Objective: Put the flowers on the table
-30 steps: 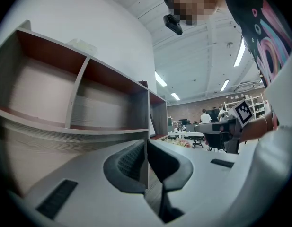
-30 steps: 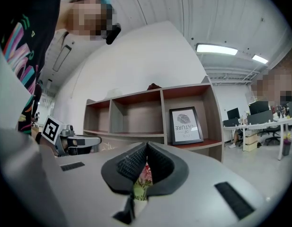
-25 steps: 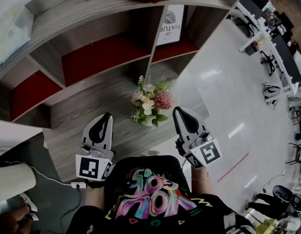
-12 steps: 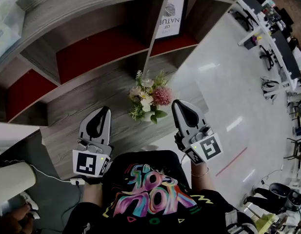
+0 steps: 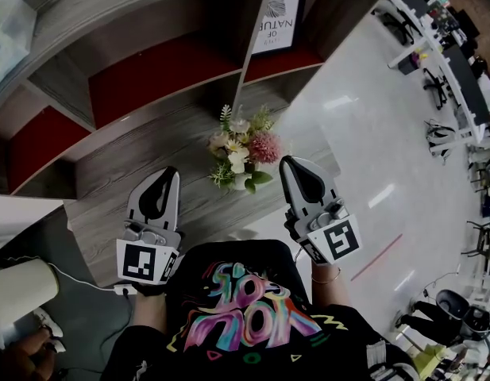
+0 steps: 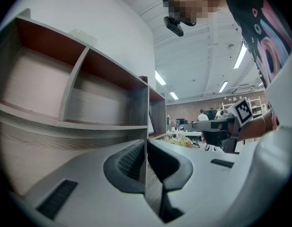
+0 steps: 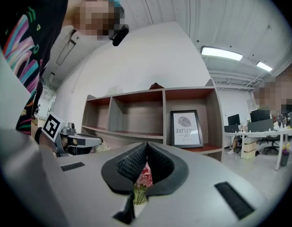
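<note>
A small bunch of pink, white and green flowers [image 5: 241, 153] stands upright in a white pot on the grey wooden table [image 5: 133, 165] in front of the shelf unit. My left gripper [image 5: 171, 173] is to the left of the flowers and my right gripper [image 5: 291, 163] to their right, both apart from them. Both are shut with nothing between the jaws. In the left gripper view the flowers [image 6: 180, 140] lie ahead to the right, beside the right gripper [image 6: 220, 125]. In the right gripper view the flowers [image 7: 145, 174] show behind the shut right gripper [image 7: 146, 146].
A shelf unit with red-backed compartments [image 5: 161, 74] rises behind the table; a framed print [image 5: 280, 24] leans in its right compartment. A white cylinder [image 5: 18, 292] and a cable lie at lower left. Office desks and chairs [image 5: 447, 78] stand on the pale floor to the right.
The head view has shifted slightly. Both grippers stay shut and keep nearly the same places beside the flowers, which have not moved on the table.
</note>
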`<state>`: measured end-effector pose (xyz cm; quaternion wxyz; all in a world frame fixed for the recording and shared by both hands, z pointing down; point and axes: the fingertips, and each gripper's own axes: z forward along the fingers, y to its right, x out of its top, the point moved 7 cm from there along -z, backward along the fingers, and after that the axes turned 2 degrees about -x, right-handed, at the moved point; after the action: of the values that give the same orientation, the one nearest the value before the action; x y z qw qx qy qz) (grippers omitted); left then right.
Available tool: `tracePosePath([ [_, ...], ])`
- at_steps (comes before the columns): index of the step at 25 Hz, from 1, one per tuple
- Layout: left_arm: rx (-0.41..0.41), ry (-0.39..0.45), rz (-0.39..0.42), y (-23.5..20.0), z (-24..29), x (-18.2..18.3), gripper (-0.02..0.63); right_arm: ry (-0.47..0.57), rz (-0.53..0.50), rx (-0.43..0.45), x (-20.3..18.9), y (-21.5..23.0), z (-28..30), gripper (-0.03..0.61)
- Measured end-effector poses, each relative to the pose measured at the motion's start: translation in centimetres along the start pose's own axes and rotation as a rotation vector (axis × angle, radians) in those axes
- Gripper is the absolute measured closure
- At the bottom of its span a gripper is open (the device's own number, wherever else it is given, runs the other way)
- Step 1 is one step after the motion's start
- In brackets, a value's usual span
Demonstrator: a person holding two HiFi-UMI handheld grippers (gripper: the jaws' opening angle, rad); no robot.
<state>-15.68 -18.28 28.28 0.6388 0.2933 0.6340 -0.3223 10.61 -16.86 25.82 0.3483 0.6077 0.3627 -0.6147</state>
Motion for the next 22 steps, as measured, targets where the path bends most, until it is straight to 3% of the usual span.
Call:
tracePosePath([
  [6,-0.003,0.002,0.01,0.3,-0.1,0.3,0.578,0.05,-0.001,-0.009,1.1,-0.6,0.5,0.565],
  [22,-0.034,-0.011,0.01,0.9,0.1,-0.7,0.578,0.028,-0.014,-0.011,-0.1,-0.8,-0.1,0.565],
])
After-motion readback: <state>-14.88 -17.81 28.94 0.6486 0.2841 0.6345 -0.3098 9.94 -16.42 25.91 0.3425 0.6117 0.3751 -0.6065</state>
